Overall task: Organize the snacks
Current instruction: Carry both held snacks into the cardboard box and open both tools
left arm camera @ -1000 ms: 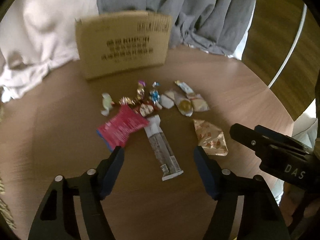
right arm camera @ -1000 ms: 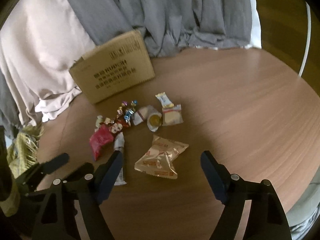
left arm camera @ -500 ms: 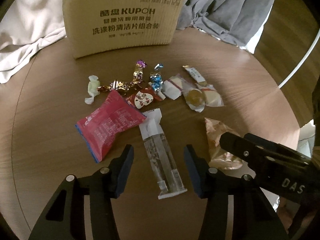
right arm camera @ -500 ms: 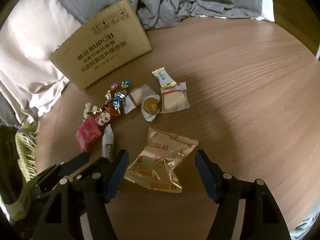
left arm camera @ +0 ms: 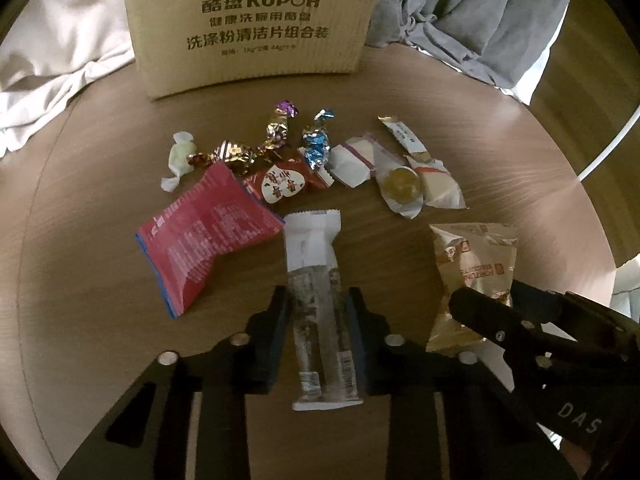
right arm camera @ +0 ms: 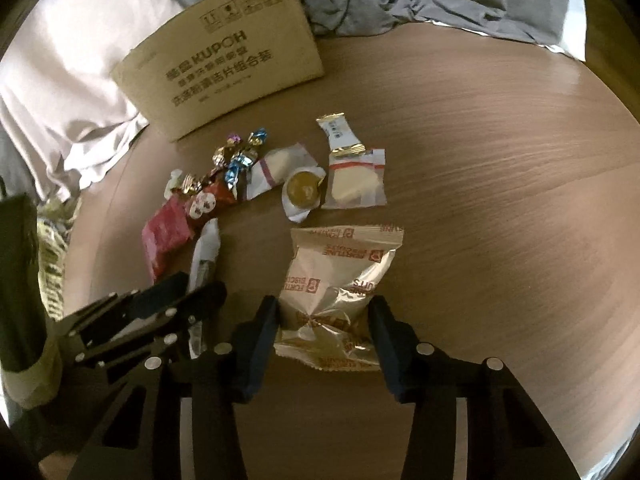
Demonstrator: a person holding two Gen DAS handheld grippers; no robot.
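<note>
Snacks lie in a loose group on the round wooden table (left arm camera: 500, 168). My left gripper (left arm camera: 318, 308) has its jaws closed in on both sides of a long clear-and-white snack bar (left arm camera: 316, 300) that lies flat on the table. My right gripper (right arm camera: 324, 316) straddles a gold Fortune Biscuits pack (right arm camera: 336, 280), with its fingers touching the pack's sides. A red packet (left arm camera: 204, 236) lies left of the bar. Foil candies (left arm camera: 276, 132), a heart-label snack (left arm camera: 280, 184) and small clear-wrapped cakes (left arm camera: 404, 184) lie behind.
A cardboard box (left arm camera: 252, 24) stands at the table's far edge, behind the snacks. Grey and white cloth (left arm camera: 472, 20) is heaped behind it. The right gripper shows in the left wrist view (left arm camera: 480, 300), close beside the left one.
Both grippers moved forward and down to the table. The left jaws narrowed around the snack bar. The right jaws narrowed around the gold biscuit pack.
</note>
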